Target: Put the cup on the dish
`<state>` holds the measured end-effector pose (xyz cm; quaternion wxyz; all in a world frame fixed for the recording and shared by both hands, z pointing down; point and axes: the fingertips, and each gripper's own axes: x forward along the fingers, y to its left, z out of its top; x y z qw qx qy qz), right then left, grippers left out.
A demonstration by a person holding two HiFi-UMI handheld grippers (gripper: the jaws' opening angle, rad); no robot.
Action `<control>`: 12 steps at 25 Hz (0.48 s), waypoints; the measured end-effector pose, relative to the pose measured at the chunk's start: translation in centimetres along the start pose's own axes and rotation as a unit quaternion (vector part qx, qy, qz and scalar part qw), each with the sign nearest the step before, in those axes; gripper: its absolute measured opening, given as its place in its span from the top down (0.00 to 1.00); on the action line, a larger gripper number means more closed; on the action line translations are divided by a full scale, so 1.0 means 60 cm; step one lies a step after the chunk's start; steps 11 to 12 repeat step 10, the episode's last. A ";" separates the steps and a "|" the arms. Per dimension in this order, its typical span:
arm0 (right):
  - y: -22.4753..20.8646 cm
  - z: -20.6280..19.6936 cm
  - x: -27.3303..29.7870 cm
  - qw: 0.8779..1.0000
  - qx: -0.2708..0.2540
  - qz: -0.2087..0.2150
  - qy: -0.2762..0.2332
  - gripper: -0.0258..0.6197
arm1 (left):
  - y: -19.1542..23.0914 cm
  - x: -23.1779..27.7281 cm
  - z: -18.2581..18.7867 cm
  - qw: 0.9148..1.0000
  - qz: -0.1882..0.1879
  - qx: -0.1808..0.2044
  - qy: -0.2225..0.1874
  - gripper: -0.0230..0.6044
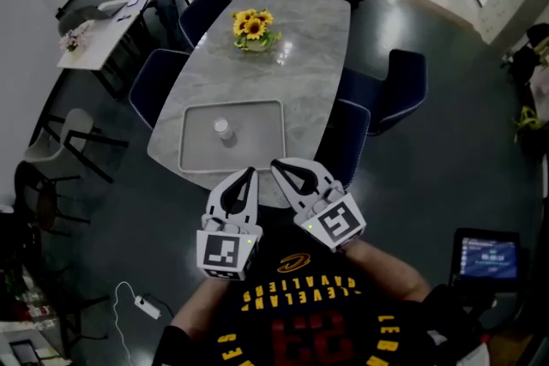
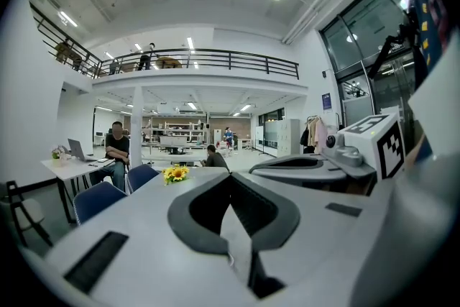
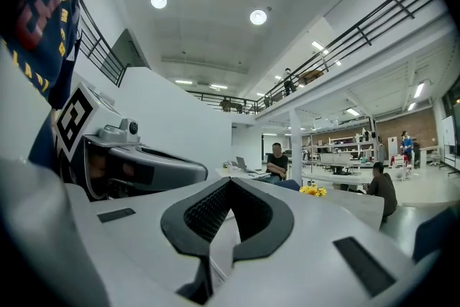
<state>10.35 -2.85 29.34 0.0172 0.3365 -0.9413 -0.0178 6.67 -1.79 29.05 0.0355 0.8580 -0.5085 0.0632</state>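
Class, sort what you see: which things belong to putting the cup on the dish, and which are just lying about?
Job: cup, dish, left gripper, right gripper, both shut and empty.
Lying about: sunflowers, blue chairs, lit screen.

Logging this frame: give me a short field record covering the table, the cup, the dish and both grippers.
table: grey marble-look table, with blue chairs around it
dish: rectangular tray at the table's near end
cup: small white cup, upright inside the tray
flowers: sunflower bunch toward the far end
left gripper: shut, empty, short of the tray
right gripper: shut, empty, beside the left one
task state: cup already stands on the dish; neither gripper touches it
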 end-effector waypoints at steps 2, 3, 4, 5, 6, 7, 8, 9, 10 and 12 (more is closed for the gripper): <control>-0.002 0.003 -0.004 1.000 0.000 -0.001 -0.002 0.95 | -0.005 0.000 0.000 1.000 -0.001 0.000 -0.002 0.96; -0.004 0.003 -0.005 1.000 0.000 -0.001 -0.003 0.95 | -0.006 0.002 -0.001 1.000 -0.001 0.000 -0.002 0.96; -0.006 0.001 -0.004 1.000 0.000 -0.001 -0.005 0.95 | -0.007 0.005 -0.003 1.000 -0.001 -0.001 -0.001 0.96; -0.009 -0.002 -0.004 1.000 0.000 -0.001 -0.006 0.95 | -0.008 0.009 -0.005 1.000 -0.002 -0.001 0.000 0.96; -0.011 -0.004 -0.005 1.000 0.000 -0.001 -0.007 0.95 | -0.009 0.012 -0.006 1.000 -0.002 -0.002 0.002 0.96; -0.012 -0.004 -0.006 1.000 0.000 -0.002 -0.007 0.95 | -0.011 0.012 -0.005 1.000 -0.002 -0.003 0.003 0.96; -0.012 -0.003 -0.009 1.000 0.001 -0.003 -0.007 0.95 | -0.014 0.011 -0.003 1.000 -0.002 -0.003 0.004 0.96; -0.011 -0.002 -0.012 1.000 0.001 -0.003 -0.007 0.95 | -0.017 0.009 -0.001 1.000 -0.002 -0.004 0.004 0.96; -0.010 0.001 -0.015 1.000 0.002 -0.004 -0.007 0.95 | -0.020 0.006 0.001 1.000 -0.003 -0.004 0.005 0.96; -0.010 0.001 -0.015 1.000 0.002 -0.004 -0.007 0.95 | -0.020 0.006 0.001 1.000 -0.003 -0.004 0.005 0.96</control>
